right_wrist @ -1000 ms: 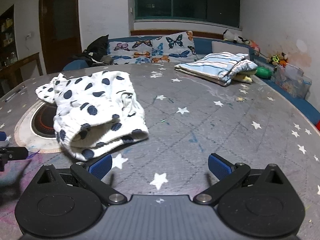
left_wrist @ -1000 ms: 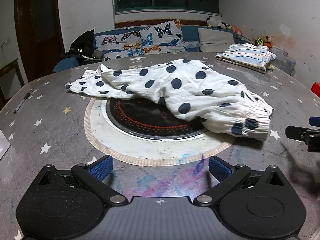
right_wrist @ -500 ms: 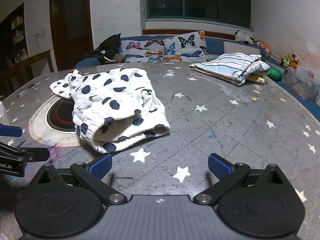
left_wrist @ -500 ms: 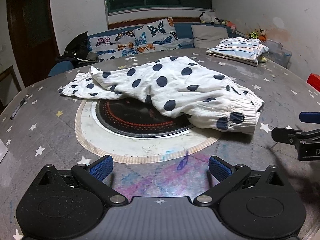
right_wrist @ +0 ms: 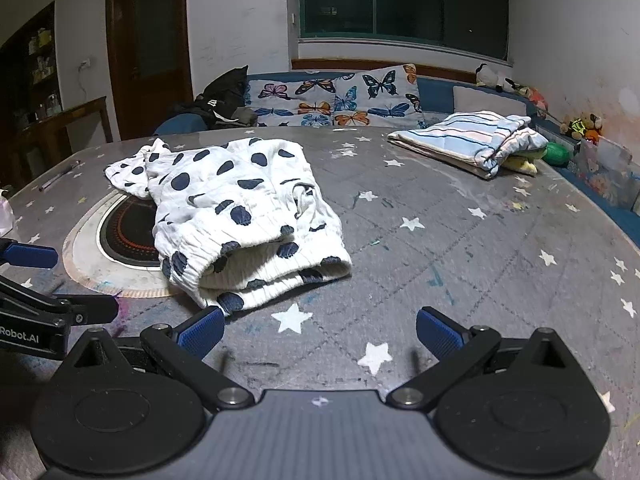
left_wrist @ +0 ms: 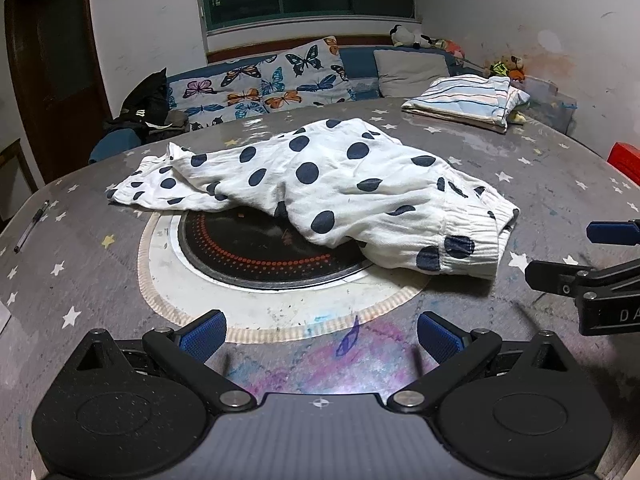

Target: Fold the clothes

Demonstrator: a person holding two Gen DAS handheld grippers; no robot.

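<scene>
Lying crumpled on the grey star-printed table — white polka-dot trousers, one leg trailing left over the dark round hotplate, the ribbed waistband bunched at the near right and gaping toward the right wrist camera. Unchanged in shape and place on the table against half a second and a second ago; looming larger and nearer in both views, with the waistband now just beyond the left fingertip of the right gripper. Left gripper low over the table's near edge, blue pads spread wide, pinching nothing, above the purple smudge and just short of the hotplate's pale ring. Right gripper likewise spread wide and empty, apart from the cloth. Seen at the right edge of the left wrist view, the right gripper's blue tip and black linkage reaching further in than before; in the right wrist view, the left gripper's side more fully in frame at the left edge. Farther back on the right, a folded striped garment, untouched — and behind the table a sofa with butterfly cushions. A pen near the table's left rim.
</scene>
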